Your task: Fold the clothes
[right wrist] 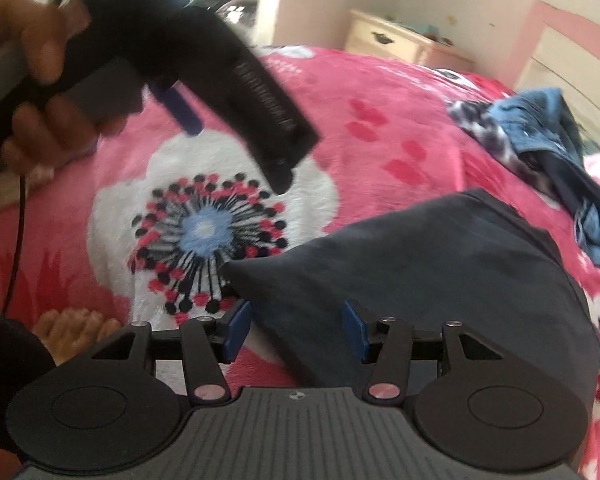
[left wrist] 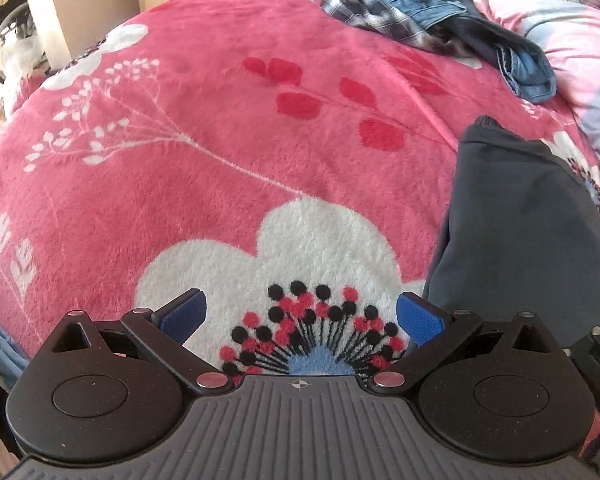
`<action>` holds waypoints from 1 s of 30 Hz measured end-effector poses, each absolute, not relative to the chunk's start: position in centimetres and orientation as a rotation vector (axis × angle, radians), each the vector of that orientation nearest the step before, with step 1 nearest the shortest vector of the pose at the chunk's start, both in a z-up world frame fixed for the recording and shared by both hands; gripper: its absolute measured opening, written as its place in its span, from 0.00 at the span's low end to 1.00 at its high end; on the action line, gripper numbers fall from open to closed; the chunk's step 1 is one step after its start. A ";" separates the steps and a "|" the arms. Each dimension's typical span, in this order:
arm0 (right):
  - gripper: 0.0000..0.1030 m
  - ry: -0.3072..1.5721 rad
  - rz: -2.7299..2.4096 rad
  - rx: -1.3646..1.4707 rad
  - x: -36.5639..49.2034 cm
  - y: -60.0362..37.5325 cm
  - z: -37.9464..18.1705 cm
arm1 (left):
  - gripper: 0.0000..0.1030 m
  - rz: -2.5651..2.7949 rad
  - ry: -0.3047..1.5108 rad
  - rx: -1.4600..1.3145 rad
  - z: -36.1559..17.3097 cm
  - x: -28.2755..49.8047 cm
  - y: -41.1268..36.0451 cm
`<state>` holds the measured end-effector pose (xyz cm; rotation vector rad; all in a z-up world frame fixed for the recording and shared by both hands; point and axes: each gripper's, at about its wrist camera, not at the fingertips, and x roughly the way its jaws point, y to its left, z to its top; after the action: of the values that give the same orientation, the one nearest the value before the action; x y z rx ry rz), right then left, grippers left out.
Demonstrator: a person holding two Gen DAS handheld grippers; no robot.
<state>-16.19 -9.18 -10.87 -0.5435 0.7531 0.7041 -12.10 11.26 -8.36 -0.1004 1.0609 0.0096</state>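
Pink fleece blanket (left wrist: 228,128) spread across the bed, printed with big white flowers, red leaves and fine white sprigs. One white flower (left wrist: 300,248) with black and red dots and a blue centre sitting right under the left gripper (left wrist: 302,316). Cream dresser (right wrist: 384,40) against the far wall in the right wrist view, pink headboard frame (right wrist: 540,36) beside it. Pale pink bedding (left wrist: 572,44) bunched at the blanket's far right.

Dark navy garment (right wrist: 440,264) lying flat on the blanket, folded into a compact, smooth slab with soft rounded edges. In the left wrist view, at the right side, just beside the white flower, long axis running away from the camera, a ribbed band at its far end. In the right wrist view, its near corner directly in front of the right gripper (right wrist: 298,330).

Heap of unfolded clothes (left wrist: 440,24) well apart, toward the far edge: blue denim on top, a plaid piece and something dark beneath, all crumpled.

Left gripper's fingers (left wrist: 186,312) spread wide, nothing between but blanket. Right gripper's fingers (right wrist: 238,330) parted too, over the navy fabric, pads not pressing it. A hand (right wrist: 40,80) upper left in the right wrist view, blurred, gripping the left tool's handle.
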 end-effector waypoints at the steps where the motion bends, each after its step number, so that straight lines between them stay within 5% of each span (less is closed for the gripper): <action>1: 0.52 0.754 0.704 -0.569 -16.3 -8.8 -11.2 | 0.99 0.005 1.058 -0.095 -8.4 -12.1 11.2; 30: 0.47 0.716 0.627 -0.601 -16.5 -7.2 -12.3 | 1.00 0.005 0.990 -0.177 -8.7 -12.5 11.6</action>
<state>-16.54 -7.16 -12.31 -0.6011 0.7162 0.6273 -12.49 11.63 -8.75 -0.1766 0.9900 0.0050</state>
